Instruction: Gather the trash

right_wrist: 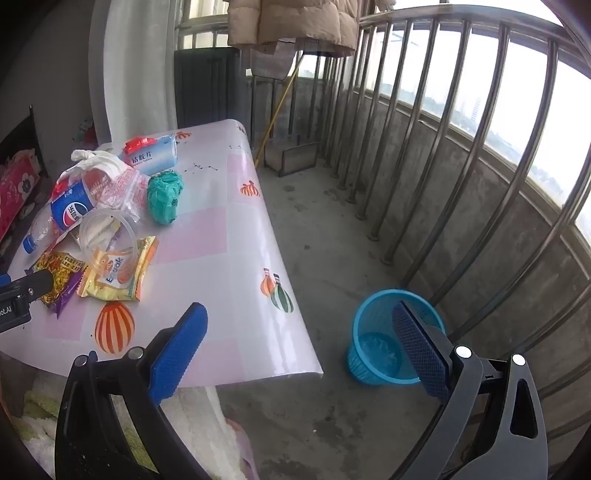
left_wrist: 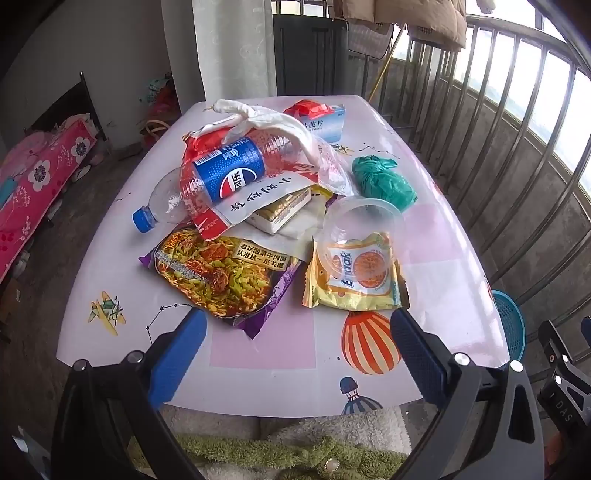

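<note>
A heap of trash lies on the pink patterned table (left_wrist: 266, 354): a Pepsi bottle (left_wrist: 221, 177) inside a thin plastic bag, a purple noodle wrapper (left_wrist: 221, 277), a yellow snack packet (left_wrist: 354, 280) under a clear plastic cup (left_wrist: 358, 229), a crumpled green bag (left_wrist: 384, 181) and a blue-white box (left_wrist: 328, 122). My left gripper (left_wrist: 295, 325) hangs open over the table's near edge, short of the wrappers, nothing between its fingers. My right gripper (right_wrist: 299, 321) is open too, over the table's right edge, with the blue mesh bin (right_wrist: 380, 339) on the floor behind its right finger.
A metal balcony railing (right_wrist: 443, 155) curves along the right side. The concrete floor (right_wrist: 325, 221) lies between table and railing. A jacket (right_wrist: 295, 22) hangs above. A dustpan (right_wrist: 295, 157) stands far back. A pink floral bed (left_wrist: 33, 184) is at left. Fluffy cloth (left_wrist: 288, 443) lies below the table's near edge.
</note>
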`<act>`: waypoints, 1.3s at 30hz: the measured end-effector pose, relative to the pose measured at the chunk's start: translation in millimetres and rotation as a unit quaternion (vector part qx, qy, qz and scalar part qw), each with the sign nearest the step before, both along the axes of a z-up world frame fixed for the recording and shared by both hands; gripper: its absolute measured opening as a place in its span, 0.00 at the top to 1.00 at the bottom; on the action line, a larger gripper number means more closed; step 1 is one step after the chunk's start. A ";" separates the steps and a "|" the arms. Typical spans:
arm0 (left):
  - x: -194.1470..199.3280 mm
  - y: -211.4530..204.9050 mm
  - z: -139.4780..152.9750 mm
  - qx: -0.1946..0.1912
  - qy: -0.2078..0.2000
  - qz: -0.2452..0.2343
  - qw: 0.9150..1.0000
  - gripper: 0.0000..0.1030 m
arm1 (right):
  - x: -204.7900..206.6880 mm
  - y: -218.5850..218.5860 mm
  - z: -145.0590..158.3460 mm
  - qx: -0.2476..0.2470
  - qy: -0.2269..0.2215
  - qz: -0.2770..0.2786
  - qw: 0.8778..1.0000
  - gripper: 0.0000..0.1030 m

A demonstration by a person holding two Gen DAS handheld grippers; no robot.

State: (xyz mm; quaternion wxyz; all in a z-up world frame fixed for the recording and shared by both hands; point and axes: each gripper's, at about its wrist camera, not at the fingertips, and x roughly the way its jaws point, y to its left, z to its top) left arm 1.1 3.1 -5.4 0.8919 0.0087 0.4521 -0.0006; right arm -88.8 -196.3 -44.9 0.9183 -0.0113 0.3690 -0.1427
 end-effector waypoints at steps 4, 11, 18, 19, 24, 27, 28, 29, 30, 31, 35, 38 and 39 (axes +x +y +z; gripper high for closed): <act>-0.7 -1.2 -2.1 0.000 0.004 -0.002 1.000 0.05 | -3.3 -1.3 0.0 0.001 0.001 -0.003 1.000 0.08; -1.1 -1.2 -3.3 -0.001 0.007 -0.002 1.000 0.05 | -4.7 -1.4 1.6 -0.003 0.003 -0.003 1.000 0.08; -0.8 -0.3 -5.5 -0.003 0.011 -0.001 1.000 0.05 | -5.1 -1.4 1.6 -0.005 0.005 -0.003 1.000 0.08; -0.8 0.0 -5.7 -0.003 0.012 -0.001 1.000 0.05 | -4.9 -1.2 1.5 -0.006 0.005 -0.003 1.000 0.08; -0.9 2.4 -6.5 -0.004 0.013 0.003 1.000 0.05 | -5.0 -1.3 0.9 -0.005 0.005 -0.002 1.000 0.08; -1.4 3.9 -6.3 -0.004 0.013 0.004 1.000 0.05 | -6.0 -0.8 0.9 -0.006 0.004 0.001 1.000 0.08; -1.5 4.5 -6.5 -0.004 0.014 0.005 1.000 0.05 | -6.6 0.2 0.6 -0.007 0.004 0.002 1.000 0.08; -1.5 5.3 -6.7 -0.004 0.014 0.006 1.000 0.05 | -7.0 0.4 0.7 -0.007 0.004 0.004 1.000 0.08; -1.6 5.9 -6.9 -0.004 0.015 0.007 1.000 0.05 | -6.4 1.6 1.3 -0.008 0.005 0.005 1.000 0.08; -1.2 6.7 -7.0 -0.005 0.016 0.008 1.000 0.05 | -5.5 3.2 1.7 -0.010 0.006 0.006 1.000 0.08; -1.0 8.3 -7.3 -0.006 0.017 0.011 1.000 0.05 | -4.3 4.7 2.7 -0.011 0.008 0.007 1.000 0.08; -1.4 8.9 -7.7 -0.006 0.019 0.011 1.000 0.05 | -3.7 5.3 3.5 -0.011 0.009 0.008 1.000 0.08; -1.8 9.0 -7.6 -0.006 0.019 0.011 1.000 0.05 | -3.8 5.5 3.7 -0.011 0.009 0.008 1.000 0.08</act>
